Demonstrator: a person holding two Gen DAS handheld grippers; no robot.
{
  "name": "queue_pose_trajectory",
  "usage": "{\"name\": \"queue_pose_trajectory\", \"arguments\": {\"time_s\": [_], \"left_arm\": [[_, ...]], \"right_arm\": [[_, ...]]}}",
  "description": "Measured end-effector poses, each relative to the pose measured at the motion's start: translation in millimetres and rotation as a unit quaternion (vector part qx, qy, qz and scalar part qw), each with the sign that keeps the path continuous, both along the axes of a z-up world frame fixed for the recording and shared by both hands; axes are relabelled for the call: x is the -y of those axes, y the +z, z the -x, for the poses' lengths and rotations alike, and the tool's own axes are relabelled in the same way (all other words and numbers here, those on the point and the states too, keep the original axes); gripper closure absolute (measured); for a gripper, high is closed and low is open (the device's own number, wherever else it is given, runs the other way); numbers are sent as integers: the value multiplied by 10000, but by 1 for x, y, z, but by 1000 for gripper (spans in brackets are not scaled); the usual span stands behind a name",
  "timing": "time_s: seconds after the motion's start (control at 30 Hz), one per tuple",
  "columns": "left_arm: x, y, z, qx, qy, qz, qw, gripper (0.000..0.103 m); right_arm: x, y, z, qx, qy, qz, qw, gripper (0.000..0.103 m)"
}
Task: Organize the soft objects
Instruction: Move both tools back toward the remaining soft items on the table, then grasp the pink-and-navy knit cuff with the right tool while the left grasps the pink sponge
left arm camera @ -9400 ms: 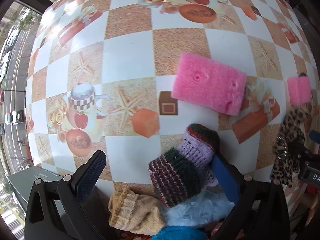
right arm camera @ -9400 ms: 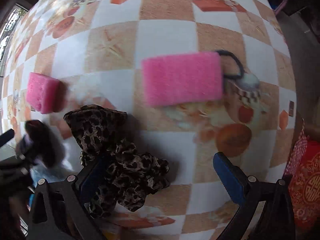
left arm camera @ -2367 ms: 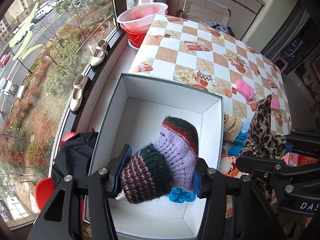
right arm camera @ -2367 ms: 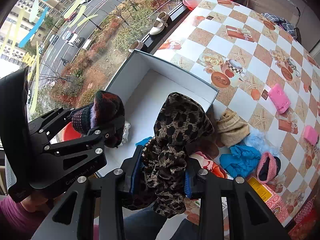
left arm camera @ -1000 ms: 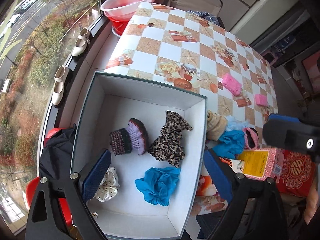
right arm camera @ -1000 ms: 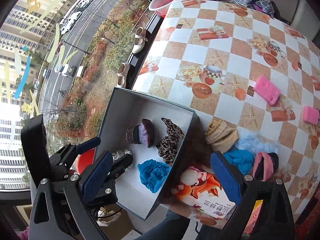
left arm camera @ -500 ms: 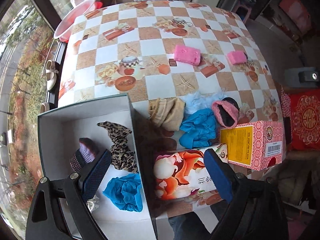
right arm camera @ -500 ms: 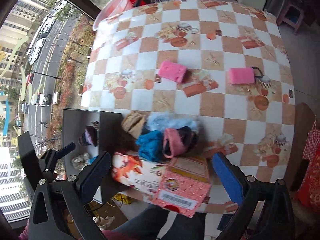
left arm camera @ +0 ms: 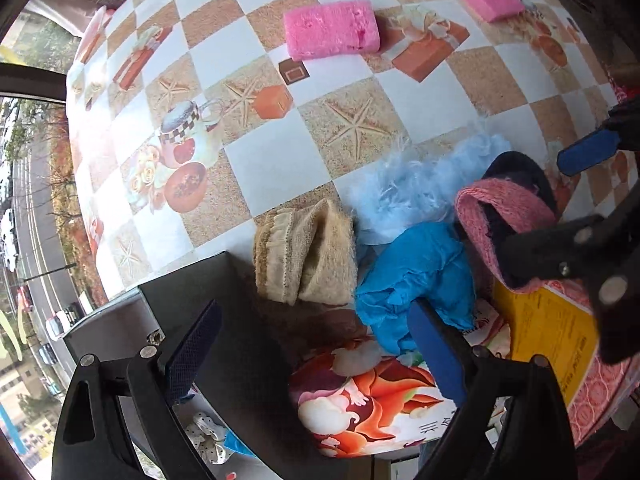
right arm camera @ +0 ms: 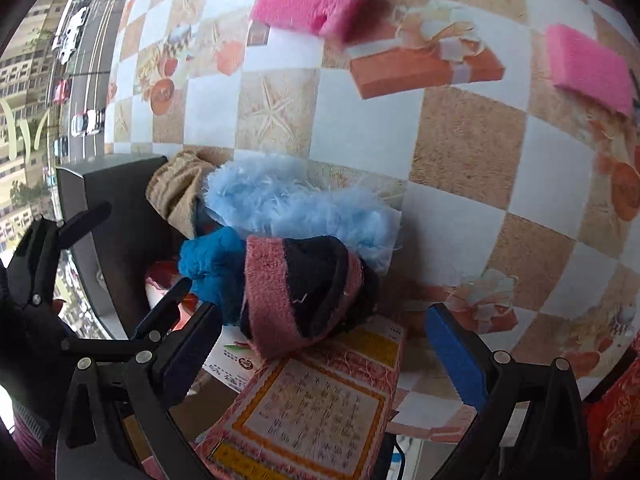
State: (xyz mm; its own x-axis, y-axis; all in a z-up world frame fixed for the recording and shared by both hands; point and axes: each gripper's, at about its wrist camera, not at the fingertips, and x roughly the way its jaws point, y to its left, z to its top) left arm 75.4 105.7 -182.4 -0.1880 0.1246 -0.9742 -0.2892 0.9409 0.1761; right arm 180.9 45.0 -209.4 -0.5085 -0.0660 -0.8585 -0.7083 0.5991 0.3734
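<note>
Both grippers (left arm camera: 316,344) (right arm camera: 320,344) gaping, empty; pink hat (right arm camera: 296,292) at 12 o'clock of right one, light, floppy: pinch its rolled brim.

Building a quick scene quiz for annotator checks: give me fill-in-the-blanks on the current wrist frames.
1. Both the left gripper and the right gripper are ____ and hold nothing.
2. The two rectangular foam sponges on the checkered tablecloth are ____ in colour.
3. The crumpled bright blue cloth lies between the beige knitted sock and the ____ -and-black knitted sock.
4. The fluffy feathery item is light ____.

Missing: open; pink; pink; blue
</note>
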Motion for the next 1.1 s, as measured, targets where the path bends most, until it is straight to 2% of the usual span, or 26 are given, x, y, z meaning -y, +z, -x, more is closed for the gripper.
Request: {"name": "queue_pose_trajectory", "arguments": {"time_s": [0.07, 0.13, 0.2, 0.27, 0.33, 0.37, 0.47, 0.6, 0.67, 0.73, 0.87, 0.97, 1.1], "left_arm": [[-1, -11, -7, -177, -9, -93, 9998, 8], [-4, -20, -15, -279, 64, -275, 9992, 8], [-10, -27, -22, -307, 202, -475, 9982, 8], [-23, -29, -32, -182, 391, -728, 9964, 8], [-43, -21, -41, 25, 724, -872, 9936, 8], [-54, -14, -44, 187, 928, -875, 9917, 8], [-81, 15, -49, 632, 1316, -789, 9861, 8], [-93, 50, -49, 1040, 1377, -797, 9818, 8], [-96, 59, -52, 1157, 1414, -704, 9806, 8], [-94, 60, -60, 1213, 1398, -598, 9809, 8], [-76, 44, -90, 1173, 1247, -414, 9844, 8], [-66, 31, -108, 1164, 1193, -276, 9856, 8], [-65, 15, -127, 1187, 1186, -229, 9856, 8]], "right_arm": [[-2, -14, 1, 42, 127, 165, 9998, 1], [1, -20, -5, -17, -22, 224, 9997, 1], [5, -15, -16, 448, 12, 212, 9988, 1], [13, -14, -24, 779, 145, 329, 9963, 1], [28, -15, -43, 1178, 30, 495, 9918, 1], [38, -14, -56, 1462, -126, 603, 9873, 1], [69, -7, -96, 1887, -810, 752, 9758, 1], [109, 16, -129, 2068, -1702, 483, 9623, 1], [123, 25, -135, 2086, -1969, 304, 9575, 1], [131, 30, -134, 1948, -2117, 90, 9577, 1], [124, 35, -116, 1799, -1885, -249, 9651, 1], [113, 29, -102, 1935, -1516, -283, 9689, 1], [98, 9, -88, 1950, -1330, -278, 9713, 1]]}}
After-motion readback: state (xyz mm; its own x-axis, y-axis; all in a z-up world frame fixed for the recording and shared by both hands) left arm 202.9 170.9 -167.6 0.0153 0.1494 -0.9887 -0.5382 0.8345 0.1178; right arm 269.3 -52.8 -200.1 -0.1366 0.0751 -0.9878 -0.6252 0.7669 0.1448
